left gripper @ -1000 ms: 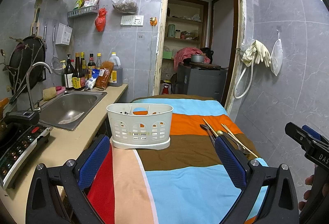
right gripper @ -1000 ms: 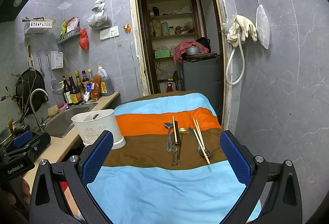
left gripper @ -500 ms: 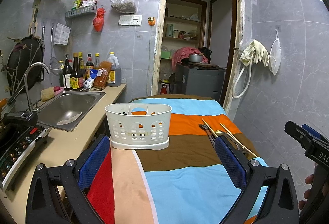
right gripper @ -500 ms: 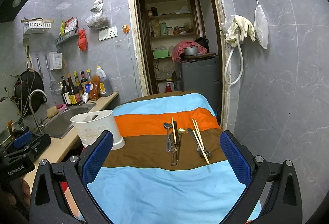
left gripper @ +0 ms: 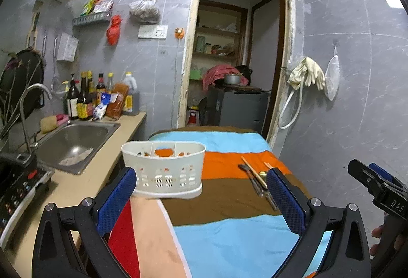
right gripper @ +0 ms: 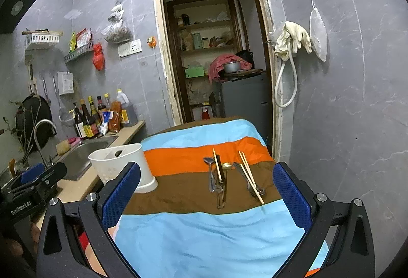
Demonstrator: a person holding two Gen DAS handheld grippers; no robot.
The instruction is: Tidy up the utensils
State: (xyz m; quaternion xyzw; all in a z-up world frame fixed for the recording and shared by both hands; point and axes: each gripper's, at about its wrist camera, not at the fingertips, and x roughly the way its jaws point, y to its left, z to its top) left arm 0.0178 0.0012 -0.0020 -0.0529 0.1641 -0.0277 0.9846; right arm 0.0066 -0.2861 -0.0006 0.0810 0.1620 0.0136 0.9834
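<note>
A white slotted utensil caddy [left gripper: 163,168] [right gripper: 122,166] stands empty at the left edge of a table covered in a striped cloth [right gripper: 204,227]. On the brown stripe lie several utensils: spoons [right gripper: 211,173], a pair of chopsticks [right gripper: 248,176] and another chopstick [right gripper: 217,168]; in the left wrist view they show as a cluster [left gripper: 255,178]. My left gripper [left gripper: 201,201] is open, low over the cloth just in front of the caddy. My right gripper [right gripper: 206,199] is open too, hovering short of the utensils, holding nothing.
A counter with a steel sink [left gripper: 74,143], tap, sauce bottles [left gripper: 86,99] and an induction cooker [left gripper: 15,188] runs along the left. A doorway [right gripper: 216,61] opens behind the table. Tiled wall with gloves and a hose [right gripper: 290,69] stands close on the right.
Both grippers have tilted slightly upward and drifted a little; the caddy and utensils sit lower in view. Nothing was picked up or moved.
</note>
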